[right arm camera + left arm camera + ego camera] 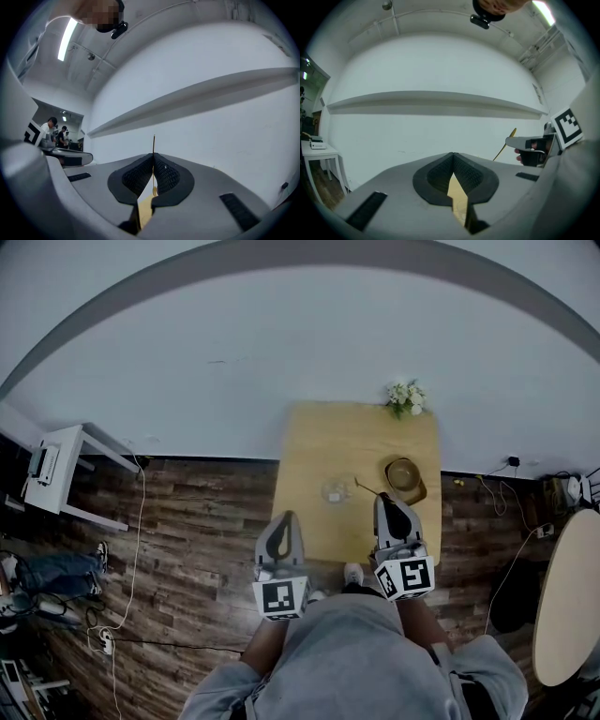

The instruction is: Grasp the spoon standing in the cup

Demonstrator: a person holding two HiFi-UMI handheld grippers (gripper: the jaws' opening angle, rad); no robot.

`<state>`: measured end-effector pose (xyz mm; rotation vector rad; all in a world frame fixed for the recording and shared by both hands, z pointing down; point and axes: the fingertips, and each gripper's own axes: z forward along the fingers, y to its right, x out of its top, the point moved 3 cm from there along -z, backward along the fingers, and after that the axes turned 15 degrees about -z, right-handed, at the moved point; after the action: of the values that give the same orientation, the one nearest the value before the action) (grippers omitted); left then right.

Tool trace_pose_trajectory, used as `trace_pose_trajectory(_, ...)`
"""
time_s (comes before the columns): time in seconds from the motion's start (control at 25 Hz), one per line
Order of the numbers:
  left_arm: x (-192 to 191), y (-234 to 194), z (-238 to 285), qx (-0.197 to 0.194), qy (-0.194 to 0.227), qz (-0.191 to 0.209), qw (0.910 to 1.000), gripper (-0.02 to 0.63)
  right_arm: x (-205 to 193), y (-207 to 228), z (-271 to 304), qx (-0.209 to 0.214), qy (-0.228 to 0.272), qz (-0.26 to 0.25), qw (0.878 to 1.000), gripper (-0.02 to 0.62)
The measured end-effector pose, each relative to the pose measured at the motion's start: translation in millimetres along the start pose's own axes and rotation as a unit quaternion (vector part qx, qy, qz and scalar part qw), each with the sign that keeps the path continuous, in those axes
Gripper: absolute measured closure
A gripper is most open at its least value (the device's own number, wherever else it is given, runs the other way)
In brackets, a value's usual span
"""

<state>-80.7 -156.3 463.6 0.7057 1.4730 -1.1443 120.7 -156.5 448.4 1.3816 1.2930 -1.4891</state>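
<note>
— Gold-coloured, is it, that spoon (367, 487)? Where do you see it from above?

— Centre of the frame, on a slant over the wooden table (314, 442). One end sits just beside the right rim of the glass cup (336, 490). Whether it touches the glass I can't tell. The other end is at the tip of the right gripper (383, 500).

— And the left gripper (285, 517)?

— Lower left of the cup, well apart from it. In its own view the pads are pressed together at the tip with nothing between them. The spoon (506, 144) shows at the right there, slanting against the white wall.

— What about the right gripper's view?

— Jaws clenched on the handle. The spoon (153, 143) pokes straight up from between the pads, centre frame.

— How will it handle?

— Light and stiff, I'd say, but narrow and smooth, so it could swivel in the pads. Mid-handle is the sensible hold. The cup looks light too, so a dragged spoon might tip it.
</note>
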Motion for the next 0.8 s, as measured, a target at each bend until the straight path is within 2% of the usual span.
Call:
trace_pose_trajectory(0.2, 0.9, -1.2, -0.3, -0.005, 0.003, -0.001, 1.0000, 0.604, 10.9, -2.3, -11.0, -0.014, 0.013, -0.020, 1.000, 0.592)
trace_pose_trajectory(0.36, 0.4, -0.3, -0.4, -0.009, 0.004, -0.001, 1.0000, 0.604, 14.0, 2.0, -15.4, -0.024, 0.020, -0.016, 0.999, 0.592)
trace_pose_trajectory(0.8, 2.7, -0.9, 1.7, -0.014, 0.012, 0.003, 0.9998, 0.604, 17.9, -1.5, -10.0, -0.016, 0.025, -0.009, 1.000, 0.592)
